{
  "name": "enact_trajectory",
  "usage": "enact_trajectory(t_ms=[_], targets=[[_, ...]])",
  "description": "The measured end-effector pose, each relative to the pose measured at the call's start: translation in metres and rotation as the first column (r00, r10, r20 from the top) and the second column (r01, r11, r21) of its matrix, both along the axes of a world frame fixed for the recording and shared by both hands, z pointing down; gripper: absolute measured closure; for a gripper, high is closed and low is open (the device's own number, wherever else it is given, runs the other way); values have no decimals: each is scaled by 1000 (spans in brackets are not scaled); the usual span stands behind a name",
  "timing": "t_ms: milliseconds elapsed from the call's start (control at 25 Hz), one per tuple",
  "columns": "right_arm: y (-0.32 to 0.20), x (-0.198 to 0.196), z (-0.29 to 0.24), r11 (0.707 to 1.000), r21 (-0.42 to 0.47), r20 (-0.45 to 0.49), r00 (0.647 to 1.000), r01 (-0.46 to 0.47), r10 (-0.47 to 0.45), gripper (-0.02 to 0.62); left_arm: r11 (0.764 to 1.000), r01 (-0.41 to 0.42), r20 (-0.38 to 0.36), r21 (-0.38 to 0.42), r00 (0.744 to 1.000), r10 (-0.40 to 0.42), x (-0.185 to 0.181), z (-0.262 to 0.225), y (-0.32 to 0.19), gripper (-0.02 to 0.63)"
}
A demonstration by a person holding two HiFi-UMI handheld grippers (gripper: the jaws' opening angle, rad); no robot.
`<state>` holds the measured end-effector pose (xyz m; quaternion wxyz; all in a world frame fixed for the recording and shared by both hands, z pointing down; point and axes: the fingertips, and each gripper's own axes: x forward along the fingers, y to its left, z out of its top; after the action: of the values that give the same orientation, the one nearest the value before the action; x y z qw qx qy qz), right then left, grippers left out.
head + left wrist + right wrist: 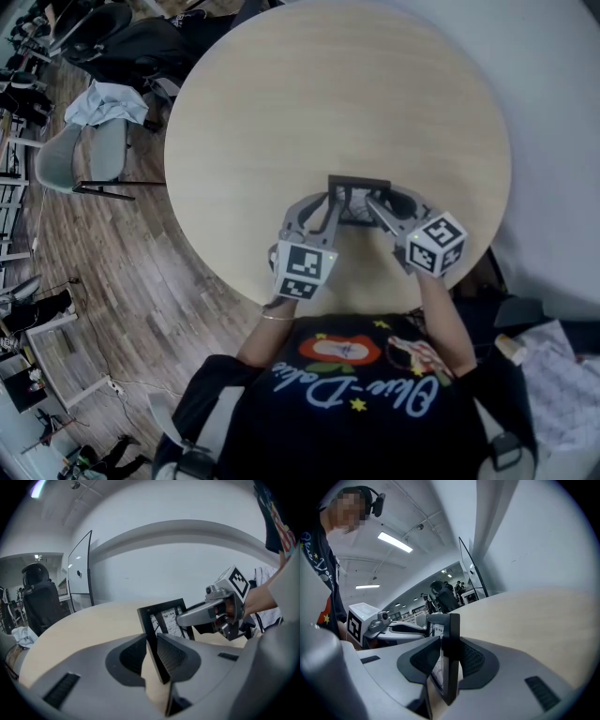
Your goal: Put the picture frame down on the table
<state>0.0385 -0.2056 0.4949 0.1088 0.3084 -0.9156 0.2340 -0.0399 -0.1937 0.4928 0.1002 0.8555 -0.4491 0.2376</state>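
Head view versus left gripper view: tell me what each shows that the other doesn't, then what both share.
Head view only: the wooden floor and the table's whole round outline. Left gripper view only: the picture frame's printed front, the left tool's pads pressing its edge, a glass panel. Both: the frame, with the right tool gripping it.

Open-plan office w/ swivel chairs (131, 45)

Grey chair (82, 155), wood floor (141, 281), white wall (187, 564)
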Motion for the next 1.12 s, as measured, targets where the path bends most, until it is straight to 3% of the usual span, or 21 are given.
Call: enact_trajectory(t_ms=[1120], targets=[[-14, 5, 11, 999, -6, -18, 999, -47, 47, 494, 1000, 3, -3, -22, 1000, -3, 0, 9, -18, 540]])
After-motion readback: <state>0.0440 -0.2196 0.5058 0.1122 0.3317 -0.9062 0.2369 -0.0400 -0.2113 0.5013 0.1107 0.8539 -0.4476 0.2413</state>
